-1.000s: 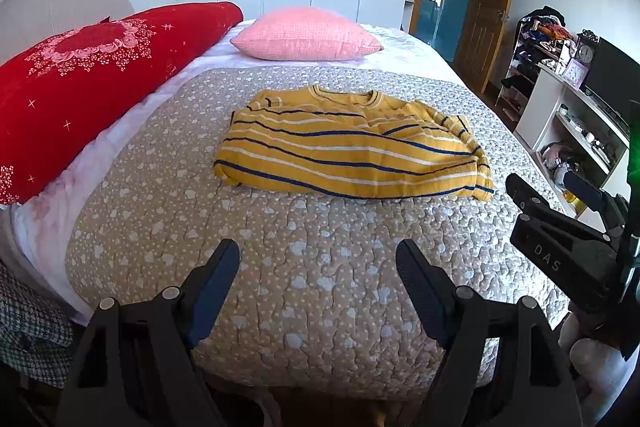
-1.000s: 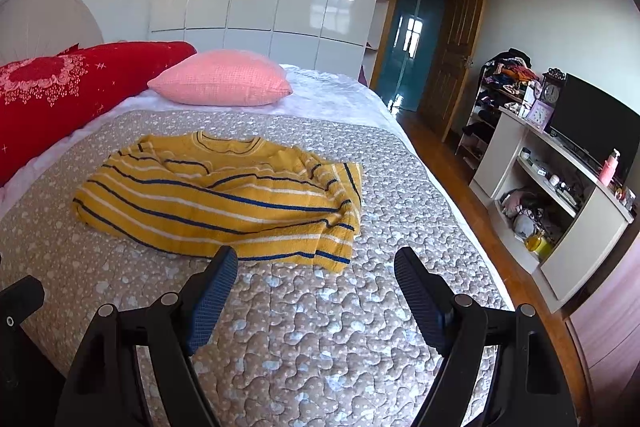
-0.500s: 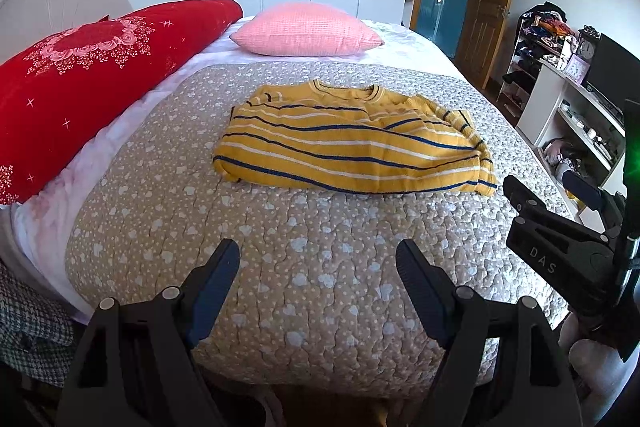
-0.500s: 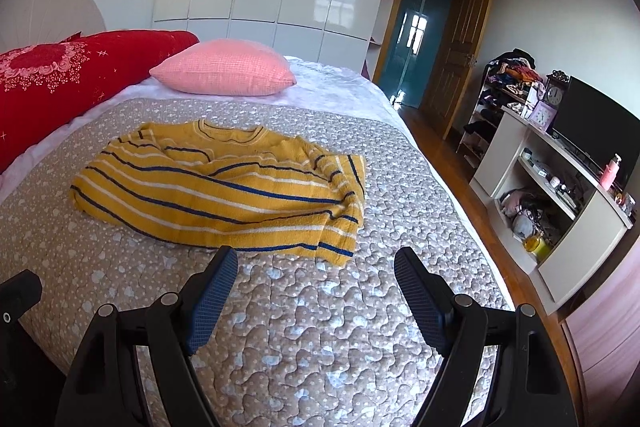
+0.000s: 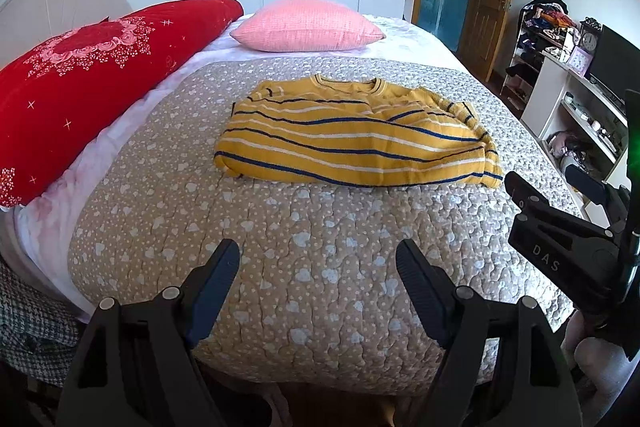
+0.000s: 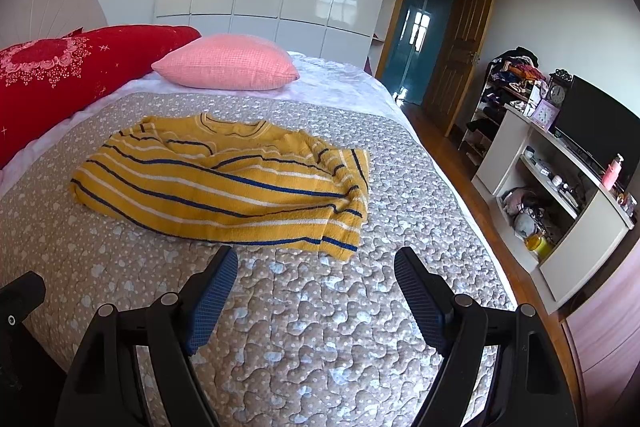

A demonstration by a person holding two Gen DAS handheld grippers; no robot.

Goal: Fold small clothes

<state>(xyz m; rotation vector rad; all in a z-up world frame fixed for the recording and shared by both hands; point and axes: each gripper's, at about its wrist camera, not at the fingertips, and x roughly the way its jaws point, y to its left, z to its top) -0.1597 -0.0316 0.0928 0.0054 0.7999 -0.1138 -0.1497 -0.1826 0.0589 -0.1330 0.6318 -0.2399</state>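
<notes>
A yellow sweater with blue and white stripes lies flat on the grey quilted bedspread, its collar toward the pillows and its right sleeve folded in over the body. The right wrist view has the sweater just beyond the fingertips. My left gripper hangs open over the bed's near end, well short of the sweater, with nothing between its fingers. My right gripper is open too, empty, close to the sweater's near hem. Its body shows at the right edge of the left wrist view.
A red embroidered quilt roll lines the bed's left side and a pink pillow lies behind the sweater. A white shelf unit with a TV stands to the right across a strip of wooden floor. Checked cloth hangs at lower left.
</notes>
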